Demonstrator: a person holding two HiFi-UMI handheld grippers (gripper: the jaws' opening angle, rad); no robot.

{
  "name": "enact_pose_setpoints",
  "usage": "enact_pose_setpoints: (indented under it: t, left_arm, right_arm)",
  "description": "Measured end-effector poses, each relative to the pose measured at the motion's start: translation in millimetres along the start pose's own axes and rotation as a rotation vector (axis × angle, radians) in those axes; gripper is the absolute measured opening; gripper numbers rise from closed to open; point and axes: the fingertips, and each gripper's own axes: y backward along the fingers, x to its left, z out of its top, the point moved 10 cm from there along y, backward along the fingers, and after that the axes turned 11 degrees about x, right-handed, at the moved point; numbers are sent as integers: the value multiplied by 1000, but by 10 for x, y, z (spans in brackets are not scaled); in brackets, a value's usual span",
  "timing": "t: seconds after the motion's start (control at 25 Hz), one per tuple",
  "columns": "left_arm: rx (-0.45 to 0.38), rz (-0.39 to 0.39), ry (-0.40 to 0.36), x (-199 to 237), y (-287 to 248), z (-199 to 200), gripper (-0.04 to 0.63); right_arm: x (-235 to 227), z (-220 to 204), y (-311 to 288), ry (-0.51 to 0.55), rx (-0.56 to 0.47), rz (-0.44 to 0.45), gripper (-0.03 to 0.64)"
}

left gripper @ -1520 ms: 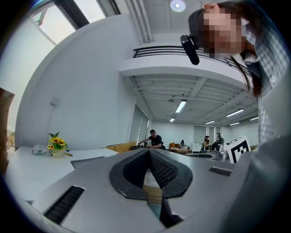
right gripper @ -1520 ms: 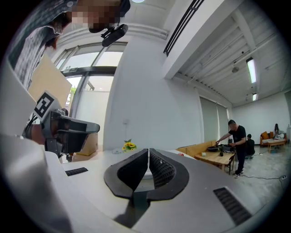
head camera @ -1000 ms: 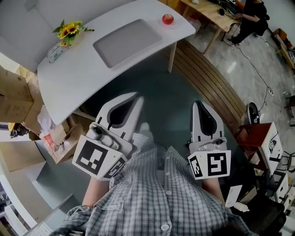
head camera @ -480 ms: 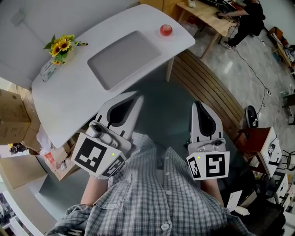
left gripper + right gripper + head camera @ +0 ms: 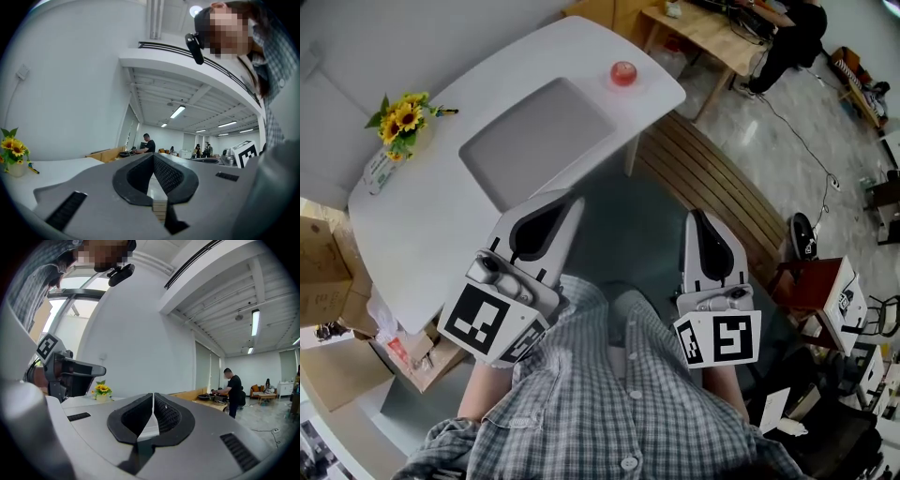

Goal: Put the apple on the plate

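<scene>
A red apple [image 5: 623, 72] sits near the far right corner of the white table [image 5: 441, 225]. A pale ring shows under it; it is too small to tell whether that is a plate. My left gripper [image 5: 578, 197] is shut and empty, held close to my body with its tip over the table's near edge. My right gripper [image 5: 700, 214] is also shut and empty, above the floor to the right of the table. In the left gripper view the left gripper [image 5: 153, 154] has its jaws meeting at the tip. The right gripper [image 5: 153, 394] looks the same in its own view.
A grey mat [image 5: 539, 141] lies in the middle of the table and a vase of sunflowers [image 5: 398, 117] stands at its left end. Cardboard boxes [image 5: 323, 272] sit on the left. A slatted wooden bench [image 5: 712, 178] runs on the right. A person [image 5: 787, 37] stands at a far desk.
The table, mat and apple have slid down and left in the head view, so they look nearer. Both grippers stay shut, in the same place by my body.
</scene>
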Motion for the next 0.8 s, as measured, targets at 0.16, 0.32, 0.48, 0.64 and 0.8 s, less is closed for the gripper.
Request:
enact_pose_setpoints:
  t: [0.16,0.32,0.48,0.64,0.8]
  left_arm:
    - [-12,21,8,44,-66,36,9]
    - [-14,61,7,125,-71,41,9]
    - [-22,123,7,234,-87,77,9]
    - [-23,176,32,371,-209,93,9]
    - [-2,192,39,483,-473,107,9]
  right_arm:
    - [-67,51,-107,14,-4,18,26]
    - [-103,69,-265,21,-8,43,26]
    - [-198,103,-496,28,-18,74,26]
    - [-329,134,-780,33,-16,112,26]
    - [-484,175,-1143,36,-6,155,26]
